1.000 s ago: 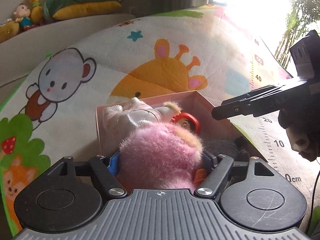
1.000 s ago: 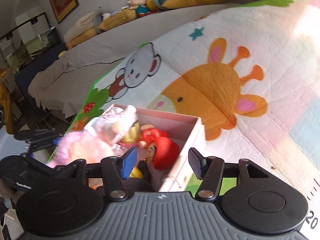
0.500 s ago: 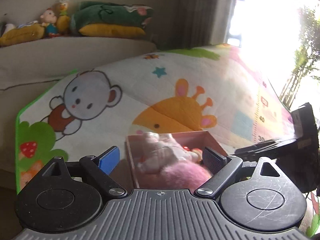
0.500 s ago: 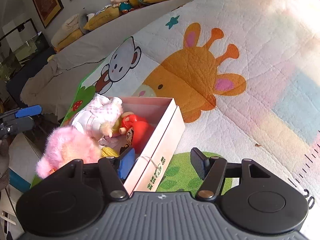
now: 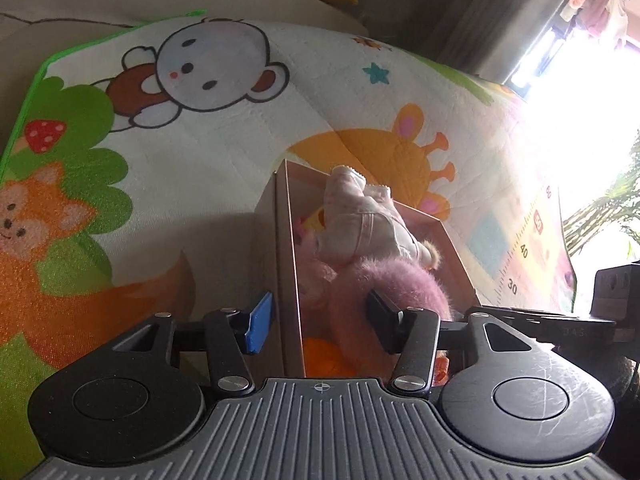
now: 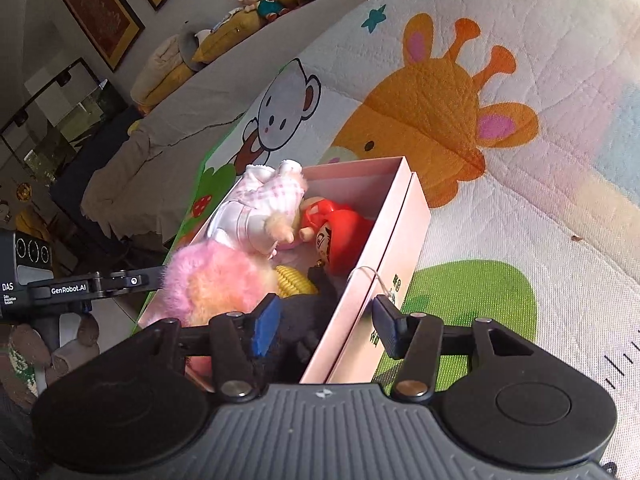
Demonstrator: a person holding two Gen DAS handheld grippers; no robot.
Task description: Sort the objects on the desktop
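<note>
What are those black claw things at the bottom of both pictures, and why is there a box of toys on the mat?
Each claw is a two-finger gripper that a person holds, with a camera looking along its fingers. One picture comes from the left gripper, the other from the right gripper. Both are open and hold nothing. Each has one side wall of the pink cardboard box between its fingers. The box sits on a colourful cartoon play mat. Inside lie a fluffy pink plush toy, a doll in pale pink checked clothes, a red figurine, a yellow toy corn cob and something dark I cannot identify.

Open pink box (image 6: 400, 216) at frame centre holds a pink-dressed doll (image 6: 260, 212), red figure (image 6: 340, 236), fluffy pink plush (image 6: 212, 276) and yellow corn (image 6: 294, 280).
</note>
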